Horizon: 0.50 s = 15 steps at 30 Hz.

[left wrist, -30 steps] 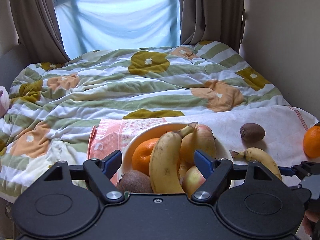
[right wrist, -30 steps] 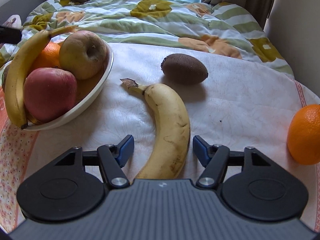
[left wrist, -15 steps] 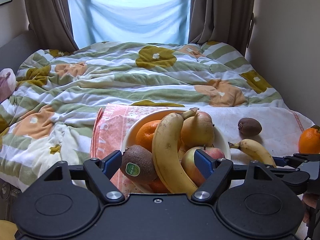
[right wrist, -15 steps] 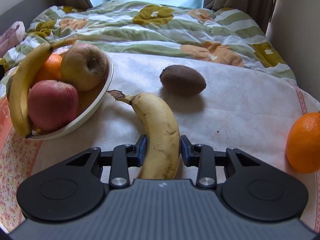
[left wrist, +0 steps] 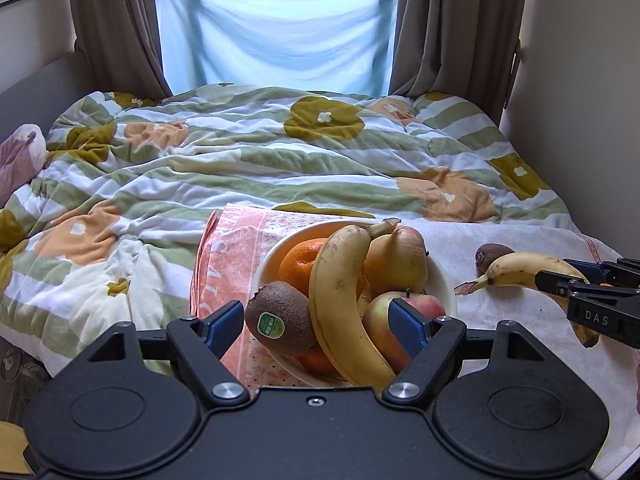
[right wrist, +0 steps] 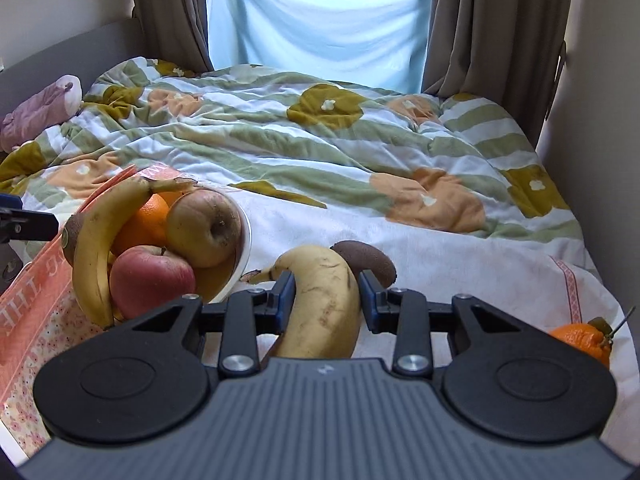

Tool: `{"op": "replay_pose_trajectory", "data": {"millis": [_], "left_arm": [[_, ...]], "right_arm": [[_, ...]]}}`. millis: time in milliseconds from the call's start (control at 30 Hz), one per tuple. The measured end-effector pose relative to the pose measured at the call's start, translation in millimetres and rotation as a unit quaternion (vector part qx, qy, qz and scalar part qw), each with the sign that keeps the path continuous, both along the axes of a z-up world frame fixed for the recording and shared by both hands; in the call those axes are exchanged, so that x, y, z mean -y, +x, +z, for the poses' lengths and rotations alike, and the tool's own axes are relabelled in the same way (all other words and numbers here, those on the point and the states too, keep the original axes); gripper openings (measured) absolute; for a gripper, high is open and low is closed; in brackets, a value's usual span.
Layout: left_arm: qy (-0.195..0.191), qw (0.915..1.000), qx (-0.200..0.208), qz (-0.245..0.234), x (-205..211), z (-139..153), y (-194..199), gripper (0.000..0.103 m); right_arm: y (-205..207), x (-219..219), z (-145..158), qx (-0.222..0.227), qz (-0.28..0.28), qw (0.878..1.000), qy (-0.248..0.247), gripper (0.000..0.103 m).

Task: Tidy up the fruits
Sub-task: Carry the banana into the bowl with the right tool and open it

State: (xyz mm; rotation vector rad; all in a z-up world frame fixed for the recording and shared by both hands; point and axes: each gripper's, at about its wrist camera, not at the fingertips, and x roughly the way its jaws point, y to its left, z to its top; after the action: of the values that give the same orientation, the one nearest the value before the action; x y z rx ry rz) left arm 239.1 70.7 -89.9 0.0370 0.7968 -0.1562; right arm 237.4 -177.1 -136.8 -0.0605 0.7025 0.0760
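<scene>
My right gripper [right wrist: 326, 294] is shut on a yellow banana [right wrist: 320, 300] and holds it lifted above the white cloth; the banana also shows in the left wrist view [left wrist: 524, 270]. A white bowl [left wrist: 444, 280] holds a banana [left wrist: 340, 304], an orange [left wrist: 300, 264], apples and a kiwi [left wrist: 280, 318]. It shows in the right wrist view too [right wrist: 242, 256]. A loose kiwi [right wrist: 370, 262] lies behind the held banana. A loose orange [right wrist: 582, 340] lies at the right. My left gripper [left wrist: 316, 322] is open and empty, just in front of the bowl.
The bowl stands on a pink patterned cloth [left wrist: 228, 256] beside a white cloth [right wrist: 480, 280], on a bed with a floral duvet [left wrist: 260, 160]. A pink plush [left wrist: 20, 156] lies at the left. Curtains and a window are behind. A wall runs along the right.
My right gripper closed on the banana and lifted it off the cloth. My left gripper drew back and rose, staying open.
</scene>
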Motion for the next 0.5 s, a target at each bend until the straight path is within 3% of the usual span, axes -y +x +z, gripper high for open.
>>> {"op": "replay_pose_trajectory", "data": {"millis": [233, 400, 500], "left_arm": [[-0.003, 1.0, 0.0, 0.007, -1, -1, -1, 0.083], [-0.009, 0.9999, 0.0, 0.013, 0, -1, 0, 0.083], [-0.009, 0.9998, 0.001, 0.015, -1, 0, 1, 0.083]], "right_arm": [[-10, 14, 17, 0.01, 0.0, 1.0, 0.023, 0.049], [-7, 9, 49, 0.043, 0.034, 0.998, 0.029, 0.049], [9, -6, 60, 0.054, 0.062, 0.995, 0.057, 0.049]]}}
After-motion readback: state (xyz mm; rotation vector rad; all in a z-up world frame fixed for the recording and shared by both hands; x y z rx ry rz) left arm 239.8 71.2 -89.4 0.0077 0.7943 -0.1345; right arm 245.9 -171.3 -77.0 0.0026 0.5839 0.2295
